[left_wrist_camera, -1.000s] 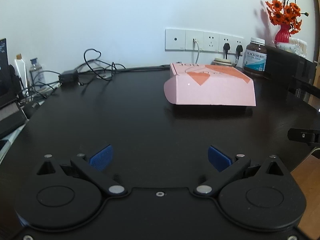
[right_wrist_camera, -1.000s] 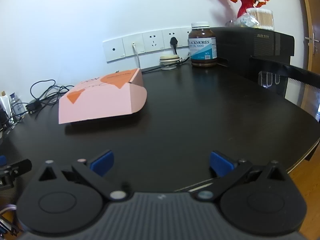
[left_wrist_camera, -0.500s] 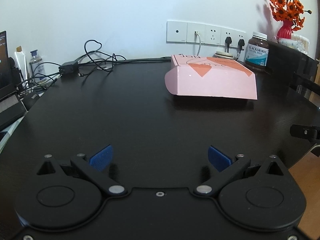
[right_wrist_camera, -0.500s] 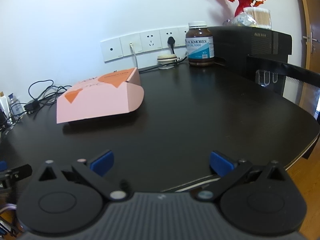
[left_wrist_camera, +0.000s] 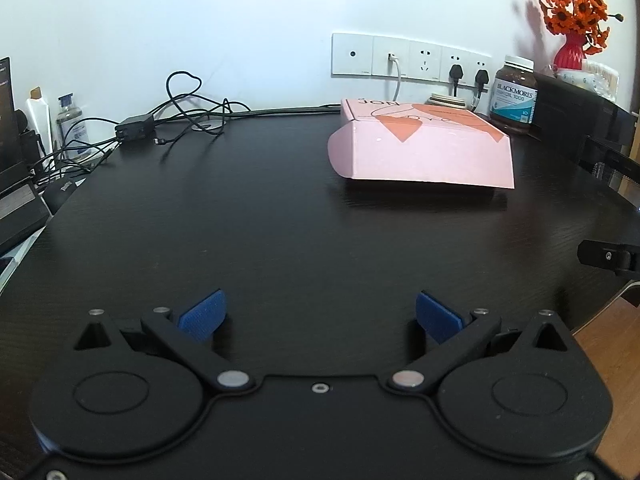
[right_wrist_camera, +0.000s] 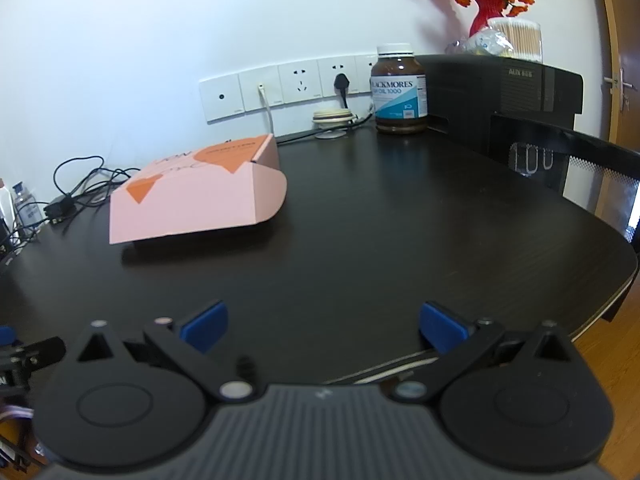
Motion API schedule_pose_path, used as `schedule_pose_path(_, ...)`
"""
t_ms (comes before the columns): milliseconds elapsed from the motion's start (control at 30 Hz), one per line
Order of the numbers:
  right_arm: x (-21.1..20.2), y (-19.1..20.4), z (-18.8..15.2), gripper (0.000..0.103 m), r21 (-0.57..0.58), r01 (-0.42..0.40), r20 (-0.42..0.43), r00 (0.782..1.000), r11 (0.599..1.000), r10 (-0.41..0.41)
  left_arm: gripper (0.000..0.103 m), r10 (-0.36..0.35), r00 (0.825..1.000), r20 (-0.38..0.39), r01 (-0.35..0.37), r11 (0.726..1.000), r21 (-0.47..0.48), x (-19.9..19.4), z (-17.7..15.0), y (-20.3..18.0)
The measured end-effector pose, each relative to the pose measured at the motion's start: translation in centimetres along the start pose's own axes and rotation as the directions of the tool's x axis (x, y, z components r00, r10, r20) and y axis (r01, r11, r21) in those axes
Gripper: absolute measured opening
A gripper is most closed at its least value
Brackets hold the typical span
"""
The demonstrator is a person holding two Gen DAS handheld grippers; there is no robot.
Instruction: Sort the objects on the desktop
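A pink cardboard box [left_wrist_camera: 424, 148] with orange shapes lies on the black desk [left_wrist_camera: 260, 232], far right in the left wrist view and far left in the right wrist view [right_wrist_camera: 200, 200]. A brown Blackmores bottle [right_wrist_camera: 399, 90] stands at the back by the wall sockets; it also shows in the left wrist view [left_wrist_camera: 514, 94]. My left gripper [left_wrist_camera: 320, 314] is open and empty over the near desk. My right gripper [right_wrist_camera: 324, 322] is open and empty near the desk's front edge.
Tangled black cables and an adapter [left_wrist_camera: 134, 128] lie at the back left. A black appliance [right_wrist_camera: 500, 84] with a red vase of orange flowers [right_wrist_camera: 486, 12] stands at the right. A small round tin [right_wrist_camera: 332, 118] sits by the sockets. Bottles [left_wrist_camera: 72, 120] stand far left.
Both grippers have drifted slightly; the box and bottle sit a little differently in each view. Both grippers stay open and empty.
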State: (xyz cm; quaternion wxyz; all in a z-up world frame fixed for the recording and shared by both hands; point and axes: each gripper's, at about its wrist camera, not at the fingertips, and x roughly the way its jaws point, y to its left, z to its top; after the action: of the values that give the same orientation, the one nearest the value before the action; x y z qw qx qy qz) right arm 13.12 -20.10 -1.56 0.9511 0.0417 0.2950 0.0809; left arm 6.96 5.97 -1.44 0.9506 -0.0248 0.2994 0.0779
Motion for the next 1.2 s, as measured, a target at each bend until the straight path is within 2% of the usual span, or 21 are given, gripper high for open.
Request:
schedule_pose_path(533, -0.9, 0.7, 0.3, 0.102, -0.025, 0.013, 0.058, 0.998, 1.000, -0.011, 0.103, 0.004, 1.000, 0.020, -0.004, 1.000, -0.011, -0.6, 0.5, 0.0)
schedule_pose_path(900, -1.0, 0.4, 0.2, 0.102, -0.011, 0.021, 0.055, 0.998, 1.000, -0.020, 0.103, 0.004, 1.000, 0.013, -0.004, 1.000, -0.011, -0.6, 0.4, -0.2)
schedule_pose_path(1200, -1.0, 0.1, 0.1, 0.102, 0.003, 0.020, 0.051, 0.999, 1.000, -0.020, 0.103, 0.033, 0.999, 0.007, -0.033, 0.999, -0.017, -0.3, 0.9, -0.2)
